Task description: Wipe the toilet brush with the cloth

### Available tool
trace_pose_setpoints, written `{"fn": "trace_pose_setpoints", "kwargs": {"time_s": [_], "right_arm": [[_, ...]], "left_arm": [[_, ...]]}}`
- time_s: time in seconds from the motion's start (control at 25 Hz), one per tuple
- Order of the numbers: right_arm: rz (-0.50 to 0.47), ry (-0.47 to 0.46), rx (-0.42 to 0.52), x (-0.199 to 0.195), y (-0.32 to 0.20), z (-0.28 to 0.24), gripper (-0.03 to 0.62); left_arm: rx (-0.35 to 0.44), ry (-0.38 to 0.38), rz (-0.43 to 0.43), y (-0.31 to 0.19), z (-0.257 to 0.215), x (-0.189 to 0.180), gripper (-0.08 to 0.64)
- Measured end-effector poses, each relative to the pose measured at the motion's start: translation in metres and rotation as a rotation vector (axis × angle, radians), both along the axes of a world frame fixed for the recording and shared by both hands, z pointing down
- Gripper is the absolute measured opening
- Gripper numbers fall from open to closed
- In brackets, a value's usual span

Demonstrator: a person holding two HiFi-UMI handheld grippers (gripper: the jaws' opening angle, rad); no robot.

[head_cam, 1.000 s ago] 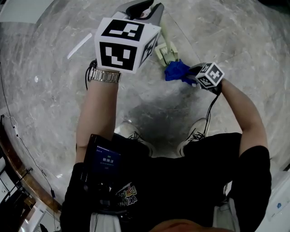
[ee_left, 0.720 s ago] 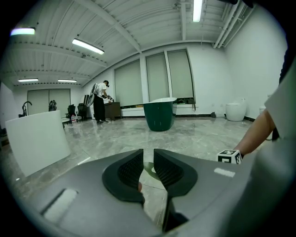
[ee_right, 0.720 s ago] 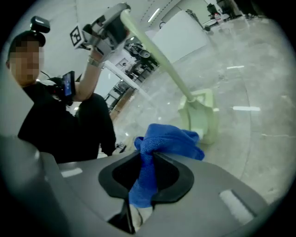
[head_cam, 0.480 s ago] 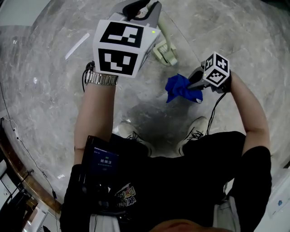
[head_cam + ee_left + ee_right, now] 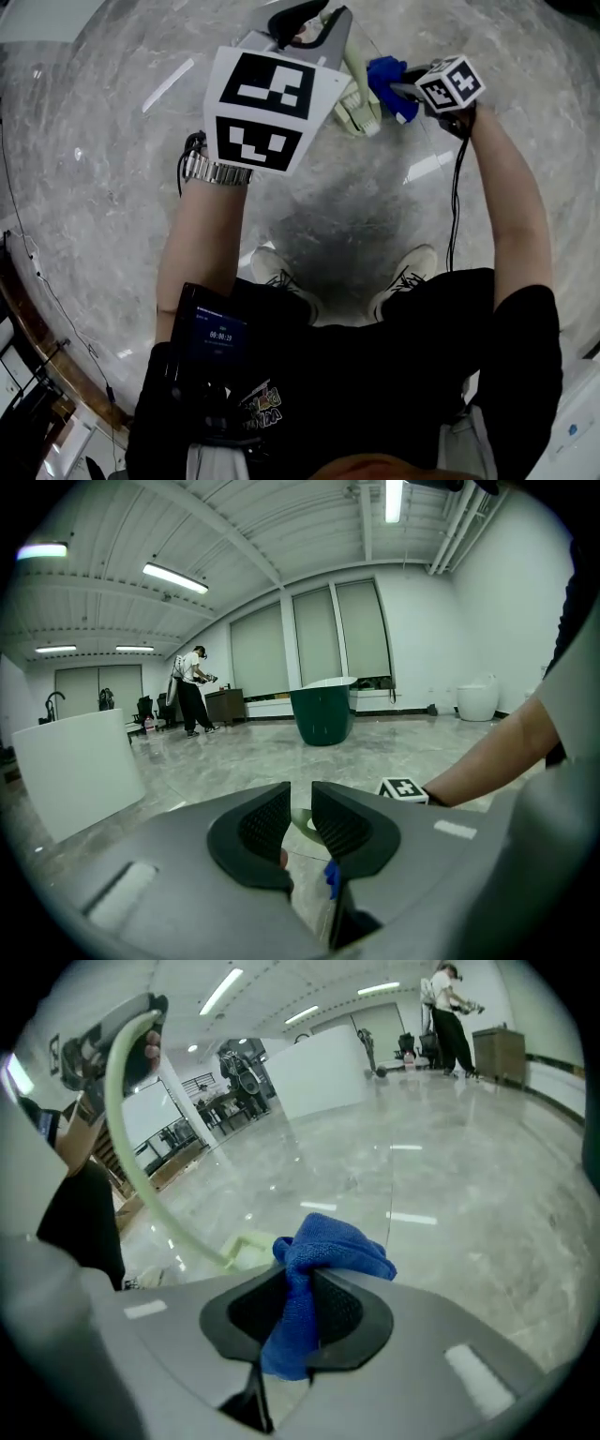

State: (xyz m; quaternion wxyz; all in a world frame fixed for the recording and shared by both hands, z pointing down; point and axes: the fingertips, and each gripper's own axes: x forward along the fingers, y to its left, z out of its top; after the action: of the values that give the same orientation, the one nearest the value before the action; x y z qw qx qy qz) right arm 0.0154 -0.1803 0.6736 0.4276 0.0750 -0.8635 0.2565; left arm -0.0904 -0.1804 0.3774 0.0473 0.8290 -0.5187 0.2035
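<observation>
A pale green toilet brush hangs over the marble floor, its thin handle curving down to the brush head. My left gripper is shut on the handle's top end, and the handle shows as a sliver between its pads. A blue cloth is bunched in my right gripper, which is shut on it. In the head view the cloth sits right of the brush's lower handle, just above the head; contact cannot be told. My right gripper reaches in from the right.
The person's two shoes stand on the floor below the brush. A white strip lies on the floor at left. Farther off stand a dark green tub, a white toilet, a white panel and another person.
The right gripper with the cloth pulled back from the brush head toward the person, then swung up and away to the brush's right side. The left gripper kept its hold and place.
</observation>
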Motion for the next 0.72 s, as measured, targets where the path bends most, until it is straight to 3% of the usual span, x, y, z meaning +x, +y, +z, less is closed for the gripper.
{"fn": "trace_pose_setpoints", "kwargs": {"time_s": [0.2,0.4,0.56,0.72], "right_arm": [[-0.02,-0.04,0.143,-0.08,-0.027,-0.011,0.078],[-0.131,-0.083,0.09,-0.132,-0.008,-0.022,0.078],[-0.129,-0.051,0.111,-0.127,-0.007,-0.014,0.077],[-0.036,0.034,0.188,-0.079,-0.036,-0.003,0.077]], "left_arm": [[0.001,0.005,0.003,0.001,-0.001,0.003,0.071],[-0.005,0.019,0.005,0.0,-0.002,0.001,0.071],[-0.005,0.024,0.0,0.002,-0.001,0.0,0.071],[-0.001,0.022,-0.003,0.004,0.0,-0.002,0.071]]}}
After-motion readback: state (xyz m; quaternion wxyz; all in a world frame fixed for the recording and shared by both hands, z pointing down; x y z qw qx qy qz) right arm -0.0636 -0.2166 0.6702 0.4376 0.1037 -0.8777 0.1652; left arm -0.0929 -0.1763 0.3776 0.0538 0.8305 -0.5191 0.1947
